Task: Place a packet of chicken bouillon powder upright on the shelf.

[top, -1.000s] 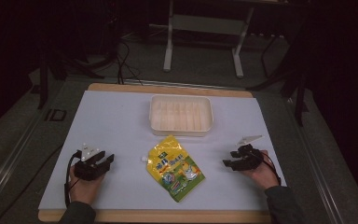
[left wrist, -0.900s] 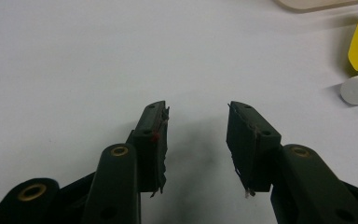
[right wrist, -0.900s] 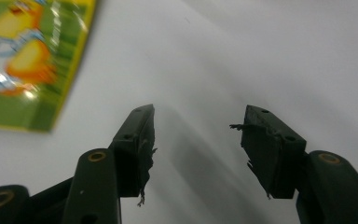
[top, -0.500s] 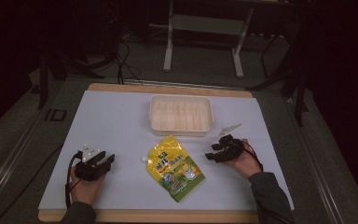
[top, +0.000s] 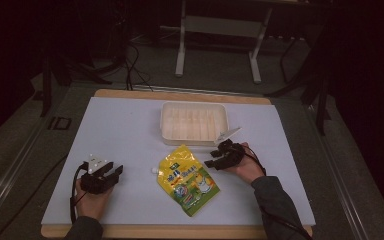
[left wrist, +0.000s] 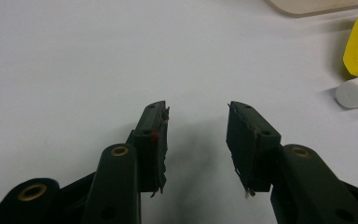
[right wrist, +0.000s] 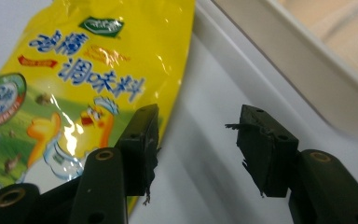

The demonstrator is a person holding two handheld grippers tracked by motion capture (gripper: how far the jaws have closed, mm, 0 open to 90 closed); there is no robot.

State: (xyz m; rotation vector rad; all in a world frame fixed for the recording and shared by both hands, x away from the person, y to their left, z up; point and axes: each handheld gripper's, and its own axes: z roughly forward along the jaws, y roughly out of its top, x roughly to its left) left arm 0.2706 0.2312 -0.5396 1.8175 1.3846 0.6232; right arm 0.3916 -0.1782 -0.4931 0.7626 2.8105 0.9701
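On the white sheet (top: 125,130) covering my wooden table (top: 180,232), the yellow pouch (top: 187,180) lies below the tray (top: 166,129). My right gripper (top: 215,159), jaws narrowing yet open and empty, sits beside the pouch; left gripper (top: 112,172) open, empty. Dark room; metal stand (top: 217,30) behind.
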